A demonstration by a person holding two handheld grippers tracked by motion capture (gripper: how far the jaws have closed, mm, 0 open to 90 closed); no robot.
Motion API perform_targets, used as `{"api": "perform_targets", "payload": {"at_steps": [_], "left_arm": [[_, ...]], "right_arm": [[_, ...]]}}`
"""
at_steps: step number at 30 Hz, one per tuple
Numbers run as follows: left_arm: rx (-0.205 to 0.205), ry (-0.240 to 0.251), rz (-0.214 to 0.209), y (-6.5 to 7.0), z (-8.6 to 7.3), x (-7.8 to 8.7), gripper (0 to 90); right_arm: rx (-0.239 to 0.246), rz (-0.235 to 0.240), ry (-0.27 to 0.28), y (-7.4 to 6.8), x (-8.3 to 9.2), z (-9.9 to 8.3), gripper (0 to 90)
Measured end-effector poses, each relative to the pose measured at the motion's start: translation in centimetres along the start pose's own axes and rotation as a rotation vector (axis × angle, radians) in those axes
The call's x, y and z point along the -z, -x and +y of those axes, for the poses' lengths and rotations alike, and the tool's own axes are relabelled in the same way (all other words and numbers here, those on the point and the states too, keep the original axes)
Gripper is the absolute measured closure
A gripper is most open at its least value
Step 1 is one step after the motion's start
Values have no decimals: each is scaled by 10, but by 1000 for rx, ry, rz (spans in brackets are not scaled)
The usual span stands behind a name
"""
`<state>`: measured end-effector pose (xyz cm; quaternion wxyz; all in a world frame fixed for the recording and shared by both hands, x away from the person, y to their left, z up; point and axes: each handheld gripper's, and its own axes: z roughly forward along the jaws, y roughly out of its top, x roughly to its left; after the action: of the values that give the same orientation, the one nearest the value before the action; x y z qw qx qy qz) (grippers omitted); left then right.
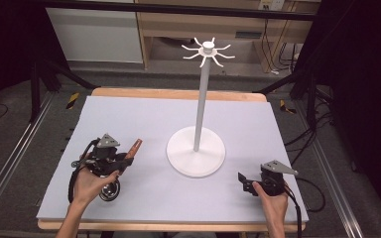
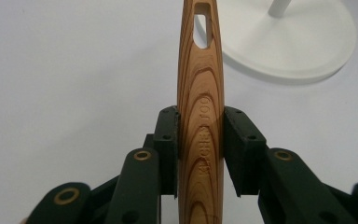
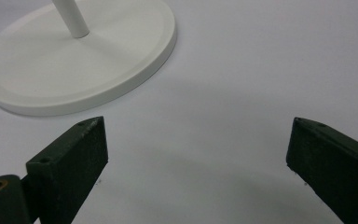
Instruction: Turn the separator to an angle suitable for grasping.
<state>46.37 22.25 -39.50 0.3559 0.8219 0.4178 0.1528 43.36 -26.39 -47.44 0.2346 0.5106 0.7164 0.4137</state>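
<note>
Left gripper [image 2: 200, 144] fingers pinching a wooden handle [image 2: 200, 93] engraved "KITCHEN TOOL", partly legible, right gripper [image 3: 196, 154] fingers spread over the desk [image 1: 129, 119], white stand [image 1: 196, 151] between.

Wooden utensil handle [image 2: 200, 126]: striped grain, tapered, with an elongated slot near its far end and lettering pressed into its face. Held off the grey mat, its slotted end aimed toward the white stand's base; metal bowl end sits below the hand.
</note>
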Motion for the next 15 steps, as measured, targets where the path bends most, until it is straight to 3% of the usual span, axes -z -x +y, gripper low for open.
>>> {"api": "perform_targets", "payload": {"at_steps": [7,15], "left_arm": [[16,130,-20,5,3,13,676],[28,242,-27,11,6,28,675]], "right_arm": [[-3,0,-2,0,0,-1,59],[1,1,0,0,1,-2,61]]}}
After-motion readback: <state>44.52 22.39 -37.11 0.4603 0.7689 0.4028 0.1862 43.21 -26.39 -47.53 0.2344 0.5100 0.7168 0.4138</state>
